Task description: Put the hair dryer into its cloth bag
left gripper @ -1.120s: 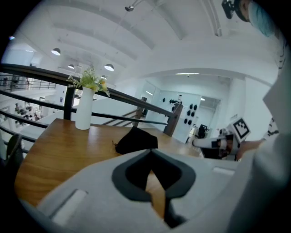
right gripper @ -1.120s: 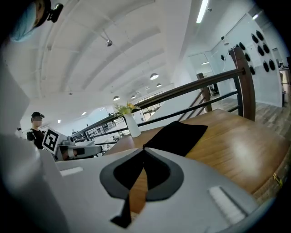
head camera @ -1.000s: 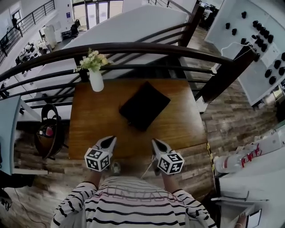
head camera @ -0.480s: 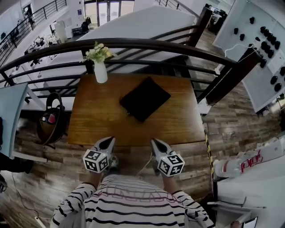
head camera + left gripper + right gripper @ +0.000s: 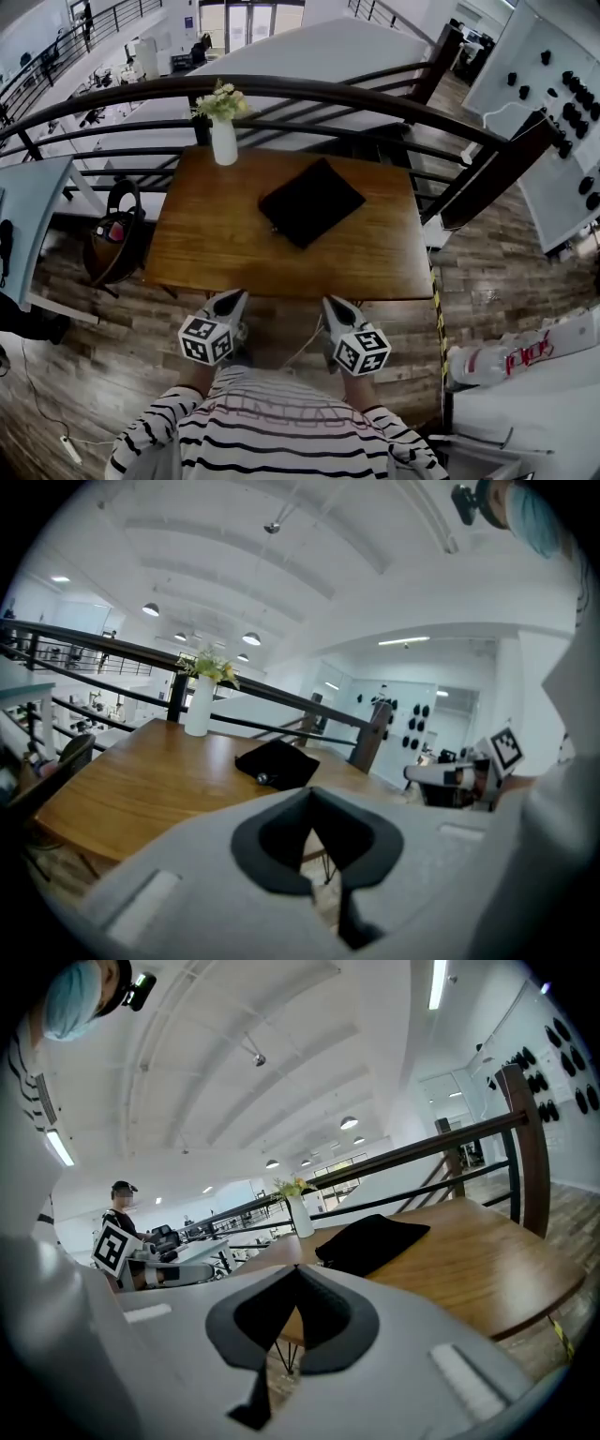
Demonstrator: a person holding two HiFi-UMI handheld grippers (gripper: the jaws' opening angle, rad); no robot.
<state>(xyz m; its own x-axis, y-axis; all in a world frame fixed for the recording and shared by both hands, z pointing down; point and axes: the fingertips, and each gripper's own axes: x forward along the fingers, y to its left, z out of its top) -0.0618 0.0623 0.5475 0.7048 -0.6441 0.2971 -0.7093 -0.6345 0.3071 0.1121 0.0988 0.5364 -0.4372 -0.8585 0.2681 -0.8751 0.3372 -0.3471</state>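
A black cloth bag [image 5: 312,202] lies flat on the wooden table [image 5: 216,244], right of its middle. It also shows in the left gripper view [image 5: 278,763] and the right gripper view [image 5: 373,1241]. I see no hair dryer outside the bag; a small round part shows at the bag's near edge. My left gripper [image 5: 234,298] and right gripper [image 5: 331,305] hang side by side just short of the table's near edge, above the floor. Both are shut with nothing between the jaws [image 5: 312,794] [image 5: 298,1271].
A white vase of flowers [image 5: 224,141] stands at the table's far left corner. A dark railing [image 5: 281,89] runs behind the table. A round chair with a bag [image 5: 117,239] sits left of it. A white board with black knobs [image 5: 562,84] stands at the right.
Both grippers have drawn back from the table. Their tips were over its near edge and now sit short of it, over the floor. The jaws stayed shut.
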